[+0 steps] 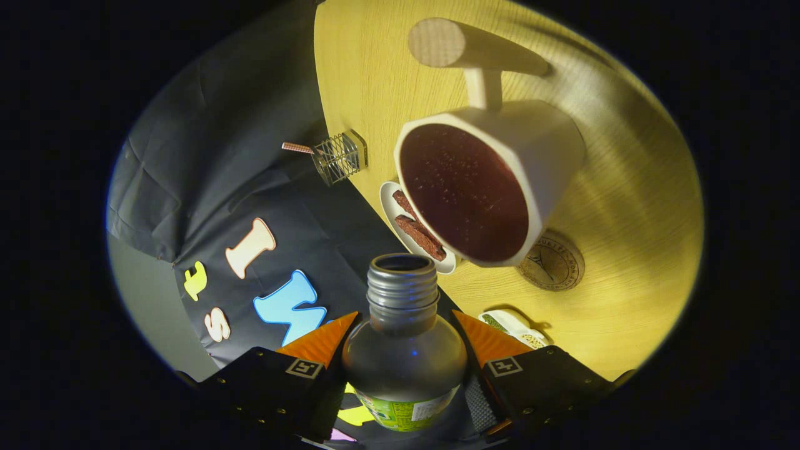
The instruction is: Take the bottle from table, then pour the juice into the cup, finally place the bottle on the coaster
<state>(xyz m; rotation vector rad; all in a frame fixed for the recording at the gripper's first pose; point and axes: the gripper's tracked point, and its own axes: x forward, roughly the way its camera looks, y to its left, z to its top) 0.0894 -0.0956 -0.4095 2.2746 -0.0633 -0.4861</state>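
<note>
Uncapped bottle (404, 350) clamped between both fingers of the gripper (405, 344), tipped toward the cup (494, 187). Cup looks full of dark juice; pouring seems about done. Coaster (553, 265) just beside the cup. Next: right the bottle, set it there.

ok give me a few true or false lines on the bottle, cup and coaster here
1. The gripper is shut on the bottle. True.
2. The bottle has its cap on. False: its threaded neck is open.
3. The cup holds dark red juice. True.
4. The bottle stands on the coaster. False: it is between the fingers, and the coaster lies beside the cup.
5. A plate with brown bars sits by the cup. True.
</note>
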